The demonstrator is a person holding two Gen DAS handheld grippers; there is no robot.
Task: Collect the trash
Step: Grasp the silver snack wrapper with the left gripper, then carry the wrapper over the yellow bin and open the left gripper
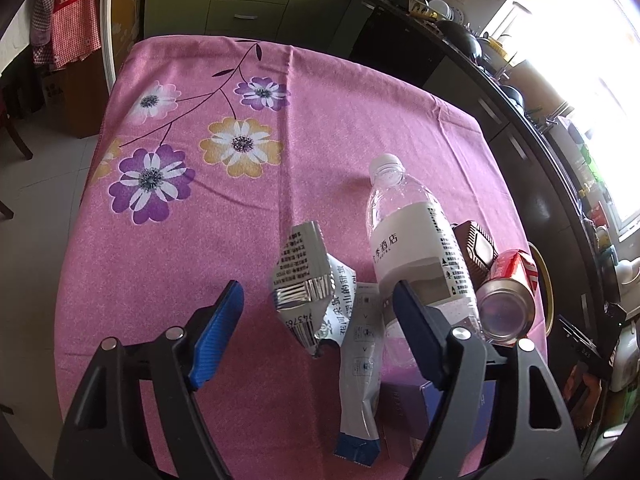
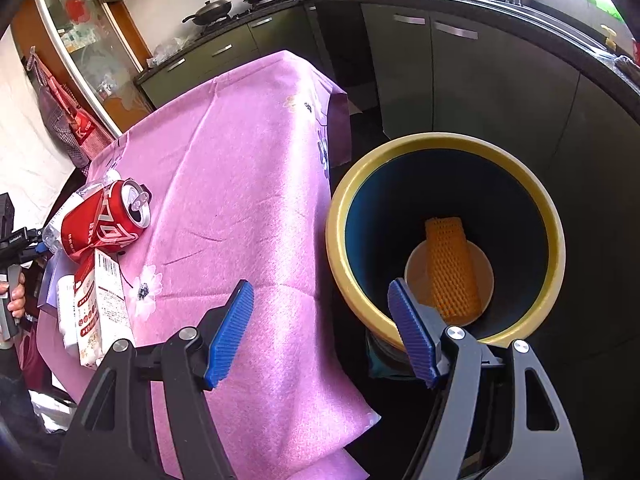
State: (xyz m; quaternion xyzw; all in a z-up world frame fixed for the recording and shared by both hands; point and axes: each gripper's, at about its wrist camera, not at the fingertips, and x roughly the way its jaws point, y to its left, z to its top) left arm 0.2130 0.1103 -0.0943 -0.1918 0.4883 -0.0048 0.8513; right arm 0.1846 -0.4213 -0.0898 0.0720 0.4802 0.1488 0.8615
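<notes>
In the left wrist view my left gripper [image 1: 316,332] is open and empty, low over the pink tablecloth [image 1: 224,216]. A crumpled silver wrapper [image 1: 308,284] and a long white sachet [image 1: 360,364] lie between its fingers. A clear plastic bottle [image 1: 412,240] lies by its right finger, with a red can [image 1: 508,292] and a brown wrapper [image 1: 476,248] to the right. In the right wrist view my right gripper [image 2: 320,332] is open and empty, between the table edge and a yellow-rimmed bin [image 2: 444,148]. Orange foam netting [image 2: 452,268] lies in the bin. The red can [image 2: 104,224] and a white packet [image 2: 100,300] lie at the left.
A purple box [image 1: 408,408] lies under my left gripper's right finger. Dark kitchen cabinets [image 2: 460,80] and a counter with pans stand behind the table and bin. The left gripper's handle and hand [image 2: 12,276] show at the right wrist view's left edge.
</notes>
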